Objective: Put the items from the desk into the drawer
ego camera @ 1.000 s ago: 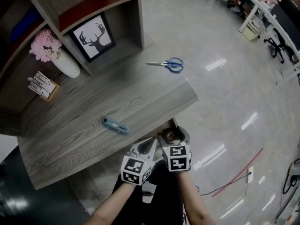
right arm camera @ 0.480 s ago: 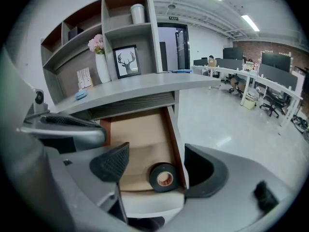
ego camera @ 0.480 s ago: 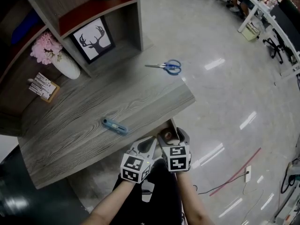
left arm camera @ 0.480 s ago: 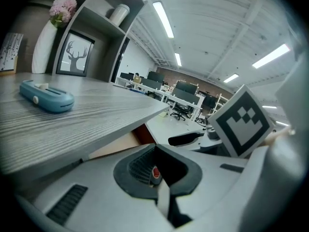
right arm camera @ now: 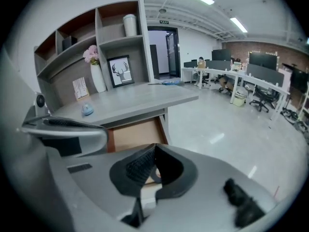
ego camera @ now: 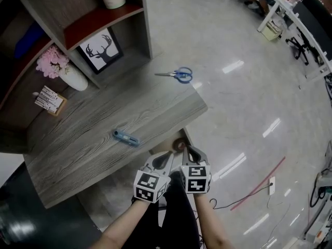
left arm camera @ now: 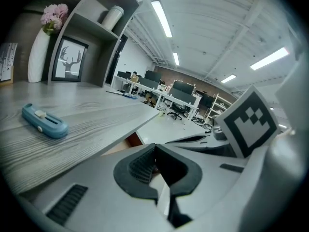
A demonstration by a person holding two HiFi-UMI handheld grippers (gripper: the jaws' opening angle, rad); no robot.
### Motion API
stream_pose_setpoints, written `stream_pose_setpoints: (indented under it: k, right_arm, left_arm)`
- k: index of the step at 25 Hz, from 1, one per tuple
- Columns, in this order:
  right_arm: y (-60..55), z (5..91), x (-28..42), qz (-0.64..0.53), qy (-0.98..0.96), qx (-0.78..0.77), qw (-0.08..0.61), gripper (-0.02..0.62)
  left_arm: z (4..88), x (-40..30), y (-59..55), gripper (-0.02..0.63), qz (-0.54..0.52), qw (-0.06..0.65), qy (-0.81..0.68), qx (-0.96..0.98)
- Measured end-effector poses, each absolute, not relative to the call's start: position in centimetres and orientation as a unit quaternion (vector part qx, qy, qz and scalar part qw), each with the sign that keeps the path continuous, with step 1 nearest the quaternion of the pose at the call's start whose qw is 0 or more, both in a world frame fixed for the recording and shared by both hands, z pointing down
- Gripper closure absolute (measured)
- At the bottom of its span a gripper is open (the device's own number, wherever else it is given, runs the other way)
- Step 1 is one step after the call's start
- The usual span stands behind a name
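The left gripper (ego camera: 167,158) and the right gripper (ego camera: 190,150) are side by side at the lower middle of the head view, in front of the near edge of the desk (ego camera: 104,119). The jaws of the left one are pressed together, with nothing between them. The jaws of the right one have just been closing. Now they are also pressed together and they pinch nothing.

Under the desk edge, just behind the gripper tips, the drawer (right arm camera: 134,135) is pulled out, and its brown bottom shows in the right gripper view. In the head view a small brown ring (ego camera: 179,143) shows there, but I cannot tell what it is.

A blue utility knife (ego camera: 126,138) lies on the desk near the front edge, up and left of the grippers. A pair of scissors (ego camera: 176,75) with blue handles lies in the upper middle of the frame, well apart from the knife. At the upper left stand a white vase (ego camera: 73,78) with pink flowers, a framed deer picture (ego camera: 98,46) and a small card stand (ego camera: 50,100).
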State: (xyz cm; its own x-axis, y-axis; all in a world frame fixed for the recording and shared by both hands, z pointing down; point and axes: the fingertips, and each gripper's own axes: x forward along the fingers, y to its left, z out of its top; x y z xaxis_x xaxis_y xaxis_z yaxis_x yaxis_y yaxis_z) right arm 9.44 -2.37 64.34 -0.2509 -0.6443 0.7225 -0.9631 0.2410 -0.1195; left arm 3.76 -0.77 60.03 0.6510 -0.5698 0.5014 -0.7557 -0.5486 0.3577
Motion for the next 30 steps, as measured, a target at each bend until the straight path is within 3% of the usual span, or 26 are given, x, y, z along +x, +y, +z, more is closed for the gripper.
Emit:
stream_pose_setpoints:
  k: [10, 20, 30]
  right_arm:
    - [-1.0, 59.5, 10.4, 0.28, -0.736, 0.554, 0.27, 0.584]
    - [-0.2, 52.5, 8.2, 0.276, -0.787, 0.526, 0.166, 0.584]
    - [-0.7, 48.4, 6.6, 0.235, -0.801, 0.528, 0.153, 0.584]
  left_arm:
    - [55.4, 4.3, -1.2, 0.597, 0.16, 0.271, -0.38, 0.87]
    - [50.5, 3.2, 0.5, 0.597, 0.153, 0.26, -0.38, 0.874]
    - [46.0, 1.3, -1.0, 0.597, 0.127, 0.227, -0.404, 0.877]
